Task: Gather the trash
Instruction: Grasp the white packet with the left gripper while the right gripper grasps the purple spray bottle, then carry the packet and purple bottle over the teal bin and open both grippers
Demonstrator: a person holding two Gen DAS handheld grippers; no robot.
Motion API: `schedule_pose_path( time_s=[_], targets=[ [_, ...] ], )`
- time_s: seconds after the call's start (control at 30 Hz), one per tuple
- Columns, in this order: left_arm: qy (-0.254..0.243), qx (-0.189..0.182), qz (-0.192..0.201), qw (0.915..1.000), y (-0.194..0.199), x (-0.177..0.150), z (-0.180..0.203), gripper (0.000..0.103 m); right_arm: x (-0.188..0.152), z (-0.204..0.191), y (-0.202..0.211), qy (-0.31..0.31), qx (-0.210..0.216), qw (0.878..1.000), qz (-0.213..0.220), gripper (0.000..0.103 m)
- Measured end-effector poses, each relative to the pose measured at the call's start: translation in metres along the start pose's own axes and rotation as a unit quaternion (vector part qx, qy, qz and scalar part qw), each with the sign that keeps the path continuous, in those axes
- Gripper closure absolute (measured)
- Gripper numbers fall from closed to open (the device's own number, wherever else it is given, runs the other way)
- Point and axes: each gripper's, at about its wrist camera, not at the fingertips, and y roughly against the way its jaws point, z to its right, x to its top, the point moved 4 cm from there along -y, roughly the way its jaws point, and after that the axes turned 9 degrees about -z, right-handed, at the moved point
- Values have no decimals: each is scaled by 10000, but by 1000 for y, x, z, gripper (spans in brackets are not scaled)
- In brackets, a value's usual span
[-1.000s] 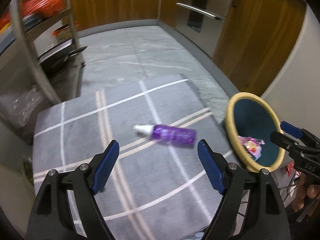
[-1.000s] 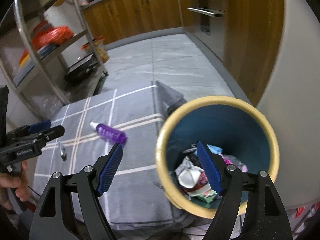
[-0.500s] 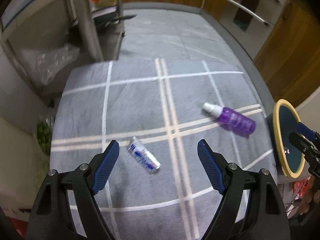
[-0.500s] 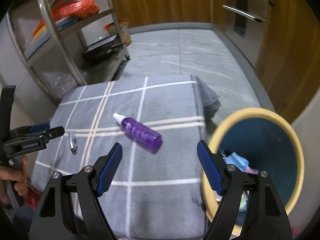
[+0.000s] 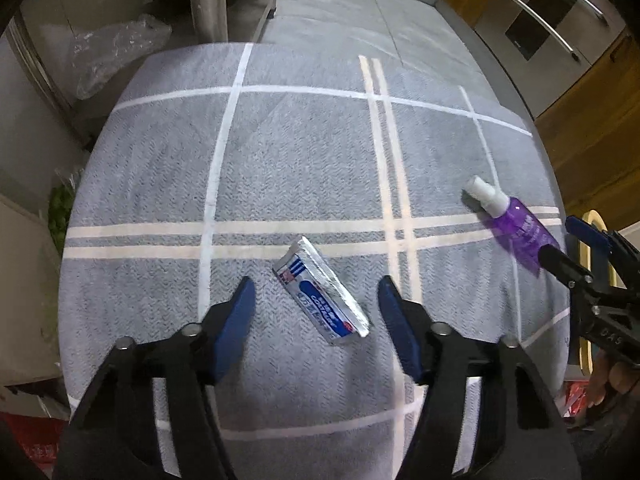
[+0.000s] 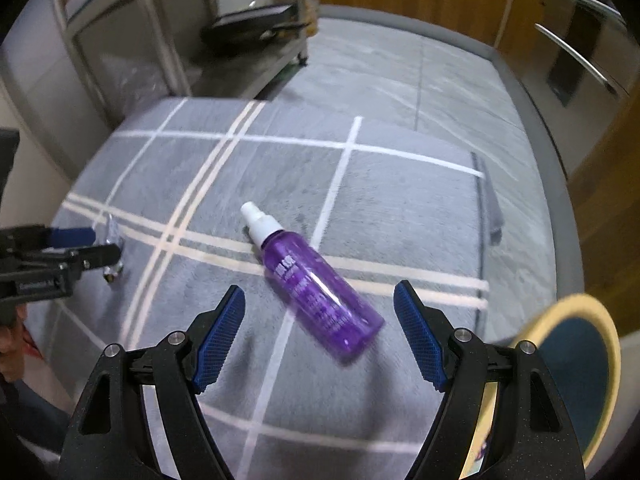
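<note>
Left gripper (image 5: 314, 300) closing unclamped over blue-lettered tube (image 5: 320, 292); right gripper (image 6: 320, 316) open above purple bottle (image 6: 316, 284).

Bin (image 6: 576, 344) cropped; bottle (image 6: 320, 288) blurred

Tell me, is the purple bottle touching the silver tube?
Apart. The left wrist view shows the purple bottle lying well to the right of the silver tube, with bare grey cloth between them.

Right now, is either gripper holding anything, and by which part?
Nothing is held. The left gripper has just been closing, the toothpaste tube between its jaws but untouched. The right gripper stands open around the purple spray bottle.
</note>
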Motion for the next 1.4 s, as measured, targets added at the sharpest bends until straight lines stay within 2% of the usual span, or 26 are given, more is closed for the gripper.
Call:
schedule_pose_path(
  time_s=[0.1,0.23,0.33,0.43,0.5,0.53,0.73,0.9,1.1,1.4],
  targets=[
    [47,-58,0,10000,-4,2,-4,52,6,-6,-10,278,-76,9995,-94,25],
    [-50,-124,0,9999,-4,3,-3,68,11,-11,-20,566,-207,9980,-185,25],
    [-114,-91,4,9999,-3,5,-1,76,12,-15,-27,702,-251,9969,-263,28],
    [-89,-113,22,9999,-1,6,-1,81,10,-16,-34,712,-211,9964,-402,43],
    [-61,-141,51,9999,2,6,-3,86,8,-15,-35,682,-212,9964,-453,62],
    [-44,-167,61,9998,3,6,-3,88,6,-13,-36,626,-129,9966,-517,64],
    [-72,-323,47,9994,7,5,4,90,-9,-11,-30,311,277,9975,-563,69],
    [-177,-459,165,9987,17,3,18,90,-22,-3,-16,-126,525,9979,-362,70],
    [-472,-716,319,9958,34,2,57,90,-40,14,23,-484,581,9971,40,70],
    [-1093,-1036,525,9872,61,-4,134,90,-86,51,94,-1219,507,9885,733,70]
  ],
)
